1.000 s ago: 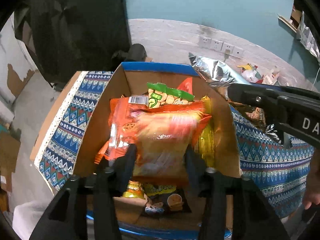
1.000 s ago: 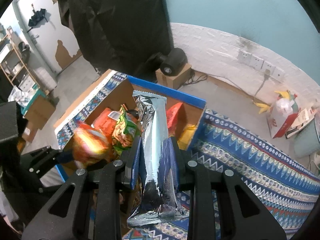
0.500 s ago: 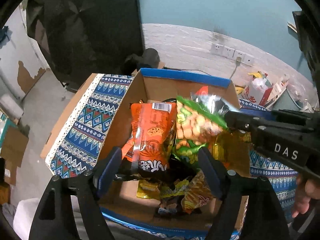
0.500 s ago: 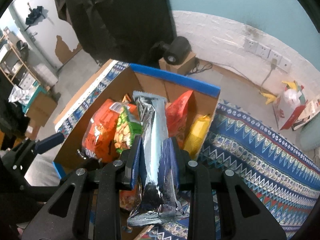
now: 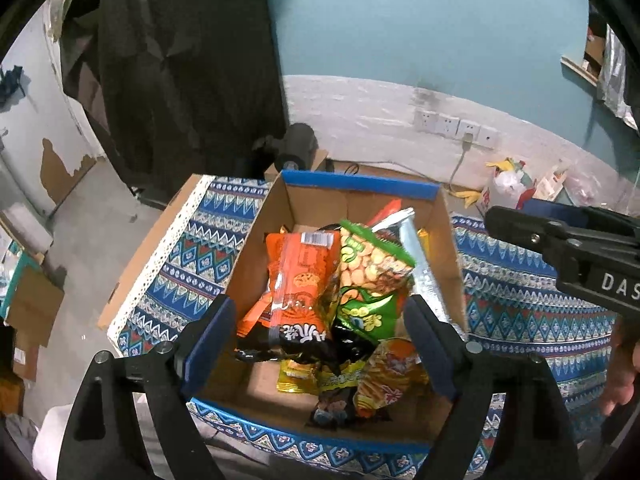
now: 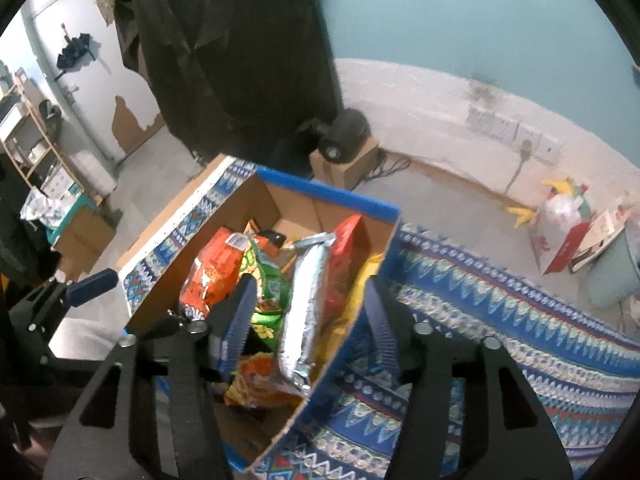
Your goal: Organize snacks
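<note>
Both grippers stood wide apart and empty above the cardboard box (image 5: pixel 448 264), which sat on the patterned cloth (image 5: pixel 520 300).

Change on the right: half a second ago the right gripper (image 6: pixel 308 320) was clamped on the silver packet (image 6: pixel 304 304). Its jaws had since spread and the packet stood free between them, touching neither. It leaned upright in the right part of the box, against the red bag (image 6: pixel 340 264) and just beside the green peanut bag (image 6: pixel 266 276). From the left wrist view the silver packet (image 5: pixel 416 260) ran along the right wall, its top sticking above the other snacks.

Change on the left: one second ago the left gripper (image 5: pixel 320 344) held an orange-yellow bag. It was already open half a second ago and remained so, hovering over the near half of the box. The orange bag (image 5: pixel 304 280) stood left of centre. Smaller packets lay flat on the near floor of the box, among them a yellow packet (image 5: pixel 298 376).

Judgement: two snacks were delivered in quick succession, and everything visible to be sorted was inside the box. No loose snack showed on the cloth in either view. The silver packet leaned rather than lay, so it could slump if a neighbour were moved. Next step probably called for withdrawing both grippers upward without brushing the standing bags.
</note>
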A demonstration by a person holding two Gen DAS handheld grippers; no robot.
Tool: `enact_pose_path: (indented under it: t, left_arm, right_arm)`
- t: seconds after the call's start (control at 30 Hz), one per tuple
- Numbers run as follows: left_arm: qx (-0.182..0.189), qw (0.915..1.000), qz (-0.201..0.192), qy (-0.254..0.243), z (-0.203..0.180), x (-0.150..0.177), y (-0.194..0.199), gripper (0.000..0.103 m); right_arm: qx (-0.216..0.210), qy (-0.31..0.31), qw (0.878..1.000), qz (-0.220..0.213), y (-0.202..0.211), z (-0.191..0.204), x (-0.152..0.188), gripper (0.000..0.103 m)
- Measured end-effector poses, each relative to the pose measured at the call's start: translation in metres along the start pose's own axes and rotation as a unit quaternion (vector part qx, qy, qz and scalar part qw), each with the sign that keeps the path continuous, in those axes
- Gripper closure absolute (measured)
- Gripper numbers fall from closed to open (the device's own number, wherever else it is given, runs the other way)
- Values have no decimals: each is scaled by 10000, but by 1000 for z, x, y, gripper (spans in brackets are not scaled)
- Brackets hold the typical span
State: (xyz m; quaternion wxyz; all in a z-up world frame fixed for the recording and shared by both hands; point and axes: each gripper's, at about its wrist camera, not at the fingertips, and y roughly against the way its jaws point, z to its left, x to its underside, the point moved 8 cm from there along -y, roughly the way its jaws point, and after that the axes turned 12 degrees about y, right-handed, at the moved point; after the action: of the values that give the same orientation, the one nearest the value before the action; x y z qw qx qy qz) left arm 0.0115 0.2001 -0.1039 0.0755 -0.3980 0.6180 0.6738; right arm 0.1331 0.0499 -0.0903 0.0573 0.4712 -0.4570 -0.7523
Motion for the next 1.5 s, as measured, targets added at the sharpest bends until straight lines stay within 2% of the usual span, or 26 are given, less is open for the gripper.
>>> enact_pose_path:
  t: [0.13,0.23,0.43,0.93,1.5]
  left_arm:
    - [61,9999,-156,-8,-7,-3,18,15]
    - [118,9993,-345,-14,-10,-5,33,8]
    - [81,9984,-553,-41,-18,-9,50,3]
    - [143,9976,-680,-80,-34,-12,66,1]
    - [126,9981,-572,-164,-40,-9,63,1]
  right_arm:
    - [175,127,9995,-216,24,-4,0,35]
    - [258,183,9989,-348,38,-6,2,30]
    - [400,175,9976,-540,62,-18,10,26]
    - [903,376,9928,-691,88,-35,33,25]
    - [870,345,9934,-659,88,-42,35,25]
